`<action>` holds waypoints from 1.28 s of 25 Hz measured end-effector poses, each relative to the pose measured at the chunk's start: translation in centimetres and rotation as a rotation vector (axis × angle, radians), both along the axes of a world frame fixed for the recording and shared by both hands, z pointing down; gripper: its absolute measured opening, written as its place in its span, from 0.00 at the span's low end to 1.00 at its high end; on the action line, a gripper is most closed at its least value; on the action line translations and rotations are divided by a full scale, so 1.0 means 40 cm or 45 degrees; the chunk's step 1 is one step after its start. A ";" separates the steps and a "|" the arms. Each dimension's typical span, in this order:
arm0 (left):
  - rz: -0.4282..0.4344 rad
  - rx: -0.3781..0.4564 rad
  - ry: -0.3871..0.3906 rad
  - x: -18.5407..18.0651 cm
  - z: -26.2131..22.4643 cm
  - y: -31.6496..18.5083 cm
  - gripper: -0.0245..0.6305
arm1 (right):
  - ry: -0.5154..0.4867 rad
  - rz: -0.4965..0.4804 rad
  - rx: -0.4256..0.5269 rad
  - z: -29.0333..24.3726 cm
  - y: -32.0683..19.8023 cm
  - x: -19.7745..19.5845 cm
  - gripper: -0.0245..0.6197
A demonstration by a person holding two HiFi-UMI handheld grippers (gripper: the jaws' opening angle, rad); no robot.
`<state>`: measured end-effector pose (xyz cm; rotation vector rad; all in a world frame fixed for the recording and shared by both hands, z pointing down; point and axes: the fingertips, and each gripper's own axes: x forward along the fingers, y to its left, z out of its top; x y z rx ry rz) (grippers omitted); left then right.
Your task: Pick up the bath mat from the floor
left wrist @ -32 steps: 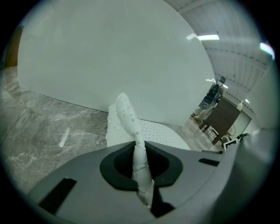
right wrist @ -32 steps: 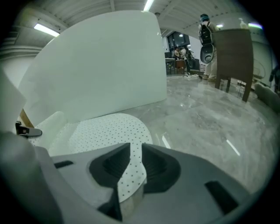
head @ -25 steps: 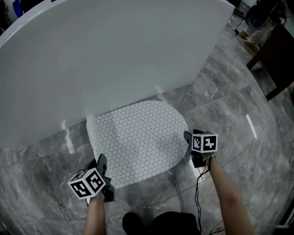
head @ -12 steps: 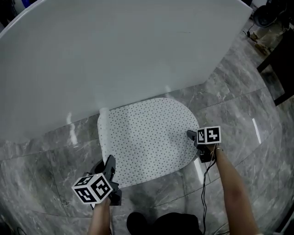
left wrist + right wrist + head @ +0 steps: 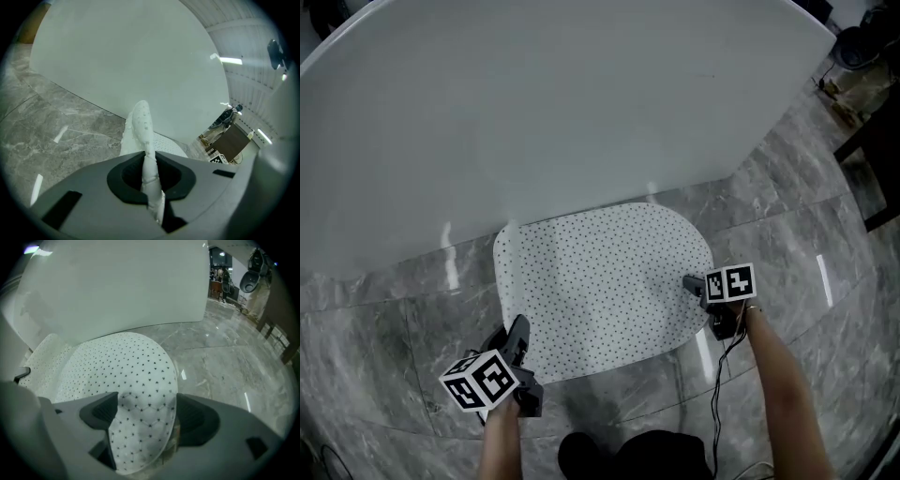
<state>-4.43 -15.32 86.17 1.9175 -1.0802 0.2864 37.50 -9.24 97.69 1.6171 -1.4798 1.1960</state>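
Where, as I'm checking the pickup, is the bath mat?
Head view, centre: the bath mat lies on the marble floor beside the white tub, near-left corner clamped in the left gripper, right edge between the right gripper's open jaws.

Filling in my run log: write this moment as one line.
left gripper: jaws shut on bath mat edge | right gripper: jaws open around mat edge

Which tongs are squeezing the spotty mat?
The left tongs, shut tight on the edge of the mat. The right tongs stand wide open around its other edge.
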 end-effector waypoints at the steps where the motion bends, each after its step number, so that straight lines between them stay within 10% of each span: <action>1: -0.005 -0.001 0.007 -0.003 0.001 0.000 0.07 | -0.002 0.002 0.001 0.000 -0.001 -0.003 0.63; 14: -0.037 -0.013 0.029 -0.038 0.003 -0.004 0.07 | -0.277 -0.232 0.044 -0.041 -0.032 -0.222 0.61; 20: -0.032 0.003 -0.068 -0.089 0.002 -0.011 0.07 | -0.234 -0.144 0.145 -0.103 -0.049 -0.257 0.12; 32: -0.021 0.039 -0.106 -0.115 -0.068 -0.014 0.07 | -0.475 -0.068 0.325 -0.283 -0.028 -0.335 0.08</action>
